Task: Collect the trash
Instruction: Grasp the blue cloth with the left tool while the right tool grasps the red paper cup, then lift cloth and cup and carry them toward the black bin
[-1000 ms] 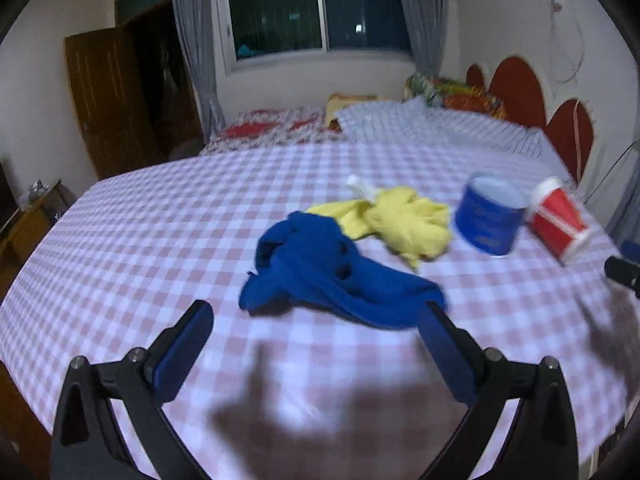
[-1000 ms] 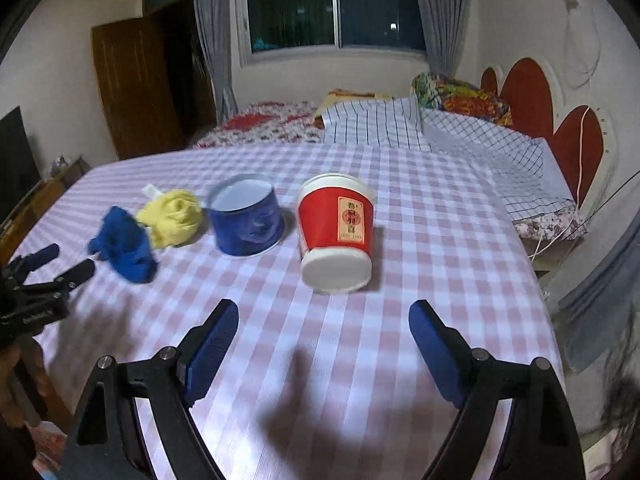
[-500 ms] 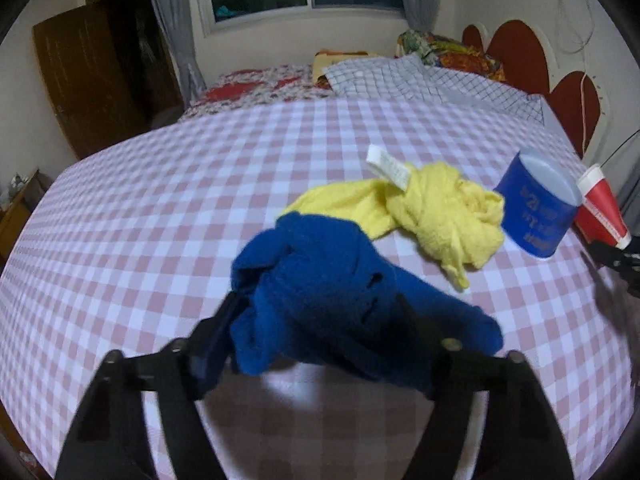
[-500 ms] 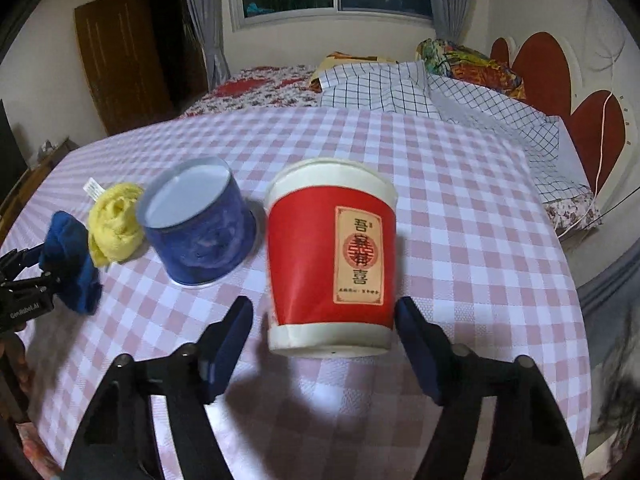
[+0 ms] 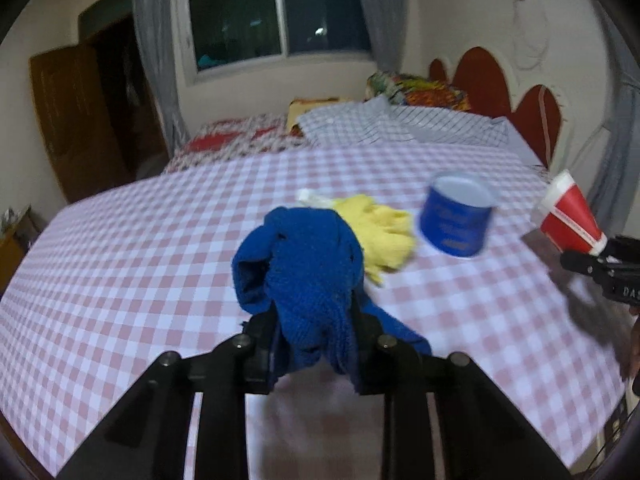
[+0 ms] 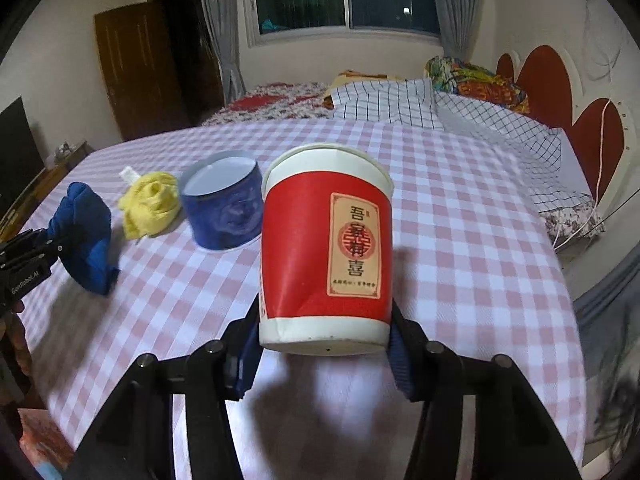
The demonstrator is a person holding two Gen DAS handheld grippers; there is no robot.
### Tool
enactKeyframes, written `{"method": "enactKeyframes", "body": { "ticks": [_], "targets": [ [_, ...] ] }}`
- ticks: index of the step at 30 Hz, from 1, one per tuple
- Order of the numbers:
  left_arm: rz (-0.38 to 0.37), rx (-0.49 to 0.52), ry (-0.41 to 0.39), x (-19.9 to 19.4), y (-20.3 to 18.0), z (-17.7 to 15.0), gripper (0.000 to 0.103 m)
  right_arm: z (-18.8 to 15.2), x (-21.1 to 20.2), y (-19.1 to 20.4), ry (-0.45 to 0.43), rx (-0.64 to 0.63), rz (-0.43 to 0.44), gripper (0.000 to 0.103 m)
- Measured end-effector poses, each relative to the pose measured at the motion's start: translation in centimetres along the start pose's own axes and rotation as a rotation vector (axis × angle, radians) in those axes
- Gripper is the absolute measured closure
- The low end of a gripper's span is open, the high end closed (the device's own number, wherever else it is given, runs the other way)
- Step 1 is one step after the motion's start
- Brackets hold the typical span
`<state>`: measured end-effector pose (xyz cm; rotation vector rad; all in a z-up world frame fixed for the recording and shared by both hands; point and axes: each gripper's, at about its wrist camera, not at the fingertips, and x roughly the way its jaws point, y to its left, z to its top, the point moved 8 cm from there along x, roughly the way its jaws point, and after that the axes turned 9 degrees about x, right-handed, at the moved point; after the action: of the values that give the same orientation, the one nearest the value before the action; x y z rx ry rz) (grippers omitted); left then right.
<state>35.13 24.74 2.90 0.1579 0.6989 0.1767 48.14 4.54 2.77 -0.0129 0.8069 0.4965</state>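
A blue cloth (image 5: 308,268) is bunched between the jaws of my left gripper (image 5: 316,344), which are closing and pinch it; its top is raised off the checked table (image 5: 120,260). The right wrist view shows that cloth (image 6: 86,236) at the far left. My right gripper (image 6: 324,344) has its jaws closing on the base of a red paper cup (image 6: 324,248), pads against both sides. In the left wrist view the cup (image 5: 570,216) is tilted above the table's right edge. A yellow cloth (image 5: 380,232) and a short blue tub (image 5: 456,216) lie between the two grippers.
The round table carries a pink-and-white checked cover. Behind it stands a bed (image 6: 460,120) with checked sheets and a red headboard (image 6: 552,80). A wooden door (image 6: 136,76) is at the back left, a window (image 5: 276,12) at the back.
Both grippers came in from open and closed: the left around the blue cloth, which has risen off the table, the right around the red cup's base.
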Motion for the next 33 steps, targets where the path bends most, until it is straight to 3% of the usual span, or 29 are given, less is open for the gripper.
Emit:
{"method": "enactKeyframes", "body": {
  "ticks": [4, 20, 26, 33],
  "targets": [
    [-0.03, 0.021, -0.052, -2.9, -2.5, -0.5, 0.076, -1.5, -3.6, -0.3, -0.051, -0.017, 0.001, 0.047],
    [-0.112, 0.054, -0.137, -9.1, -7.8, -2.0, 0.076, -9.0, -14.8, -1.5, -0.166, -0.03, -0.011, 0.047],
    [-0.154, 0.074, -0.174, -11.5, -9.9, -2.5, 0.076, -12.0, -19.3, -4.7, -0.238, -0.015, -0.057, 0.047],
    [-0.216, 0.111, -0.202, -13.3, -14.0, -3.0, 0.076, -15.8, -23.1, -9.1, -0.255, 0.051, -0.112, 0.047]
  ]
}}
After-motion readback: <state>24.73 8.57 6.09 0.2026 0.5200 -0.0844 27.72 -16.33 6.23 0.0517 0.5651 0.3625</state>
